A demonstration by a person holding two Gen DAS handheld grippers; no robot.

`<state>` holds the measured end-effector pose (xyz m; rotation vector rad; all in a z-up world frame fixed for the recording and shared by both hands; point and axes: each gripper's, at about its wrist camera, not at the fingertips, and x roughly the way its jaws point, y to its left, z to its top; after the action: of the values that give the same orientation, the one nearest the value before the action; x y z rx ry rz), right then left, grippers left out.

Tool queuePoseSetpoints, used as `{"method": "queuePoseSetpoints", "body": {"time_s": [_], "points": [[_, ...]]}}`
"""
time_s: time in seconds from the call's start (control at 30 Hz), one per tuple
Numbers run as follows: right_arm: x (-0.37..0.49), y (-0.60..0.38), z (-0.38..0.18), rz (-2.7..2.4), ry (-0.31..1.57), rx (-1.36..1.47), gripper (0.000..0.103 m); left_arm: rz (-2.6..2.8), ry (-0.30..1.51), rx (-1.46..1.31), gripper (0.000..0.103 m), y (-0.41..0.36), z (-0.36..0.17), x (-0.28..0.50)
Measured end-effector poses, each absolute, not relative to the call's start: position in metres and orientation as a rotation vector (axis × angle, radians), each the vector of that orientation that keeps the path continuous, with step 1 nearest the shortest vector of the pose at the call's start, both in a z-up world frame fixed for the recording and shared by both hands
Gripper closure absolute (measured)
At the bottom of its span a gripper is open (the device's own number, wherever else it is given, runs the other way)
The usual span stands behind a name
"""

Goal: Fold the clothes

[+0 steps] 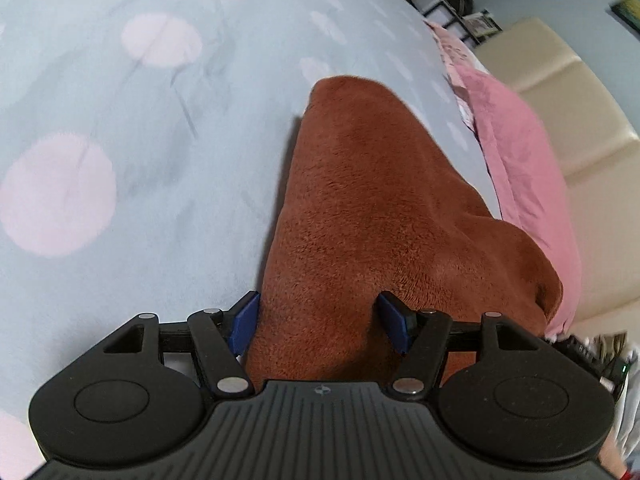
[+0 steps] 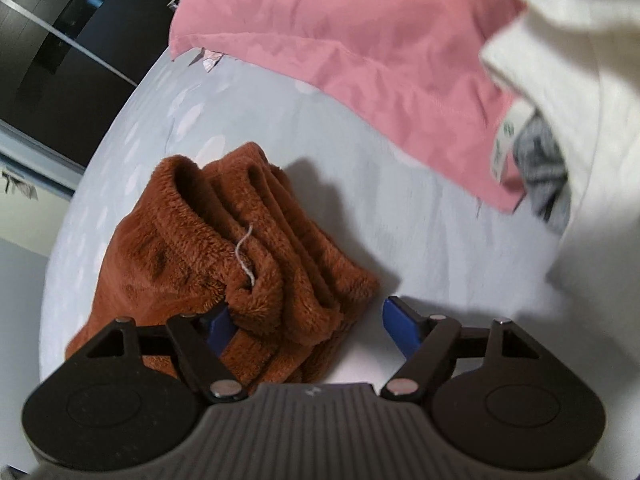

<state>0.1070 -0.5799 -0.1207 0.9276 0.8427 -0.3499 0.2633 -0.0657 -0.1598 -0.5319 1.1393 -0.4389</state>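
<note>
Both tongs (image 1: pixel 320 330) (image 2: pixel 306 330) agape over brown fleece (image 2: pixel 224 248), bedsheet (image 1: pixel 140 120) beyond.

rust-brown fleece garment (image 1: pixel 360 208), pink-dotted pale-blue bedsheet (image 1: pixel 140 120)

One brown fleece garment (image 1: pixel 360 216) lies folded on the bed, at the centre of the left wrist view and at the lower left of the right wrist view, where its stacked end shows about four folded layers. One loose white thread (image 2: pixel 245 252) lies on it. One pale blue sheet (image 1: pixel 168 128) with pink dots covers the bed; the left wrist view shows about three large clear dots at the left, with fainter ones further up. One pink pillow (image 2: pixel 360 60) sits at the top of the right wrist view. One white garment (image 2: pixel 580 80) fills the right edge there. Each view shows one gripper, two in all: left gripper (image 1: pixel 322 324), right gripper (image 2: pixel 308 326).
</note>
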Motion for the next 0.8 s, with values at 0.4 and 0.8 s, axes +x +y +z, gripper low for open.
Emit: {"method": "queuePoseSetpoints", "body": {"time_s": [0.4, 0.8], "points": [[0.123, -0.569, -0.115, -0.338, 0.814, 0.927, 0.056, -0.413, 1.111, -0.483, 0.077, -0.078, -0.147, 0.257], [0.102, -0.539, -0.069, -0.257, 0.809, 0.898, 0.061, -0.366, 0.995, -0.326, 0.081, -0.039, -0.078, 0.207]]}}
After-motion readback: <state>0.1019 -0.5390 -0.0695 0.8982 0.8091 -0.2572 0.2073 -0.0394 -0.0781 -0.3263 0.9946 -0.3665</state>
